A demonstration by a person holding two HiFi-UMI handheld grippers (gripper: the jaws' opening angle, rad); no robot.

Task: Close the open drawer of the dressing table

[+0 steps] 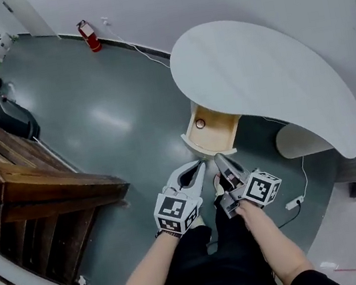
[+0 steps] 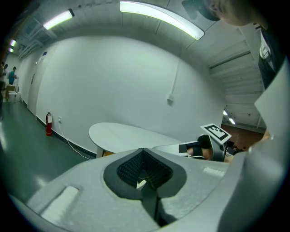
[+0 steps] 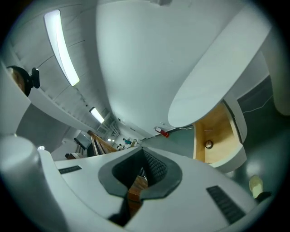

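Note:
The white dressing table (image 1: 267,69) has a curved top, and its drawer (image 1: 216,133) stands pulled out toward me, showing a light wood inside. A small round object (image 1: 200,124) lies in the drawer. My left gripper (image 1: 199,164) is shut and empty, its tips just short of the drawer's front. My right gripper (image 1: 219,158) is beside it, also shut on nothing. In the left gripper view the left gripper (image 2: 143,150) points at the table top (image 2: 131,136). The right gripper view is rolled sideways and shows the right gripper (image 3: 144,151), the drawer (image 3: 217,131) and the round object (image 3: 208,144).
A wooden stair frame (image 1: 28,177) fills the left side. A red fire extinguisher (image 1: 88,35) stands by the far wall. A white cable with a power strip (image 1: 293,204) lies on the grey floor right of me, near the table's pedestal (image 1: 299,142).

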